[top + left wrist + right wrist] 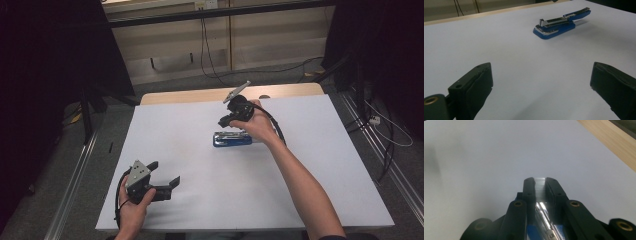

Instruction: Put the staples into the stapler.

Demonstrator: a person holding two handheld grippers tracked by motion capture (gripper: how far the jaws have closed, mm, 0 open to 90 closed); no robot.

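In the high view, the left claw sits at the lower left of the frame, low over the white tabletop, jaws spread wide and holding nothing; in the left gripper view the same jaws stand far apart at the bottom corners, with bare tabletop between them. The blue stapler lies flat on the tabletop just right of frame centre, well apart from the left claw, and appears at the upper right of the left gripper view. The right claw is directly above the stapler's far side, and in the right gripper view its jaws are narrow, closed on a strip of staples at bottom centre, with the stapler's blue body and metal rail below them.
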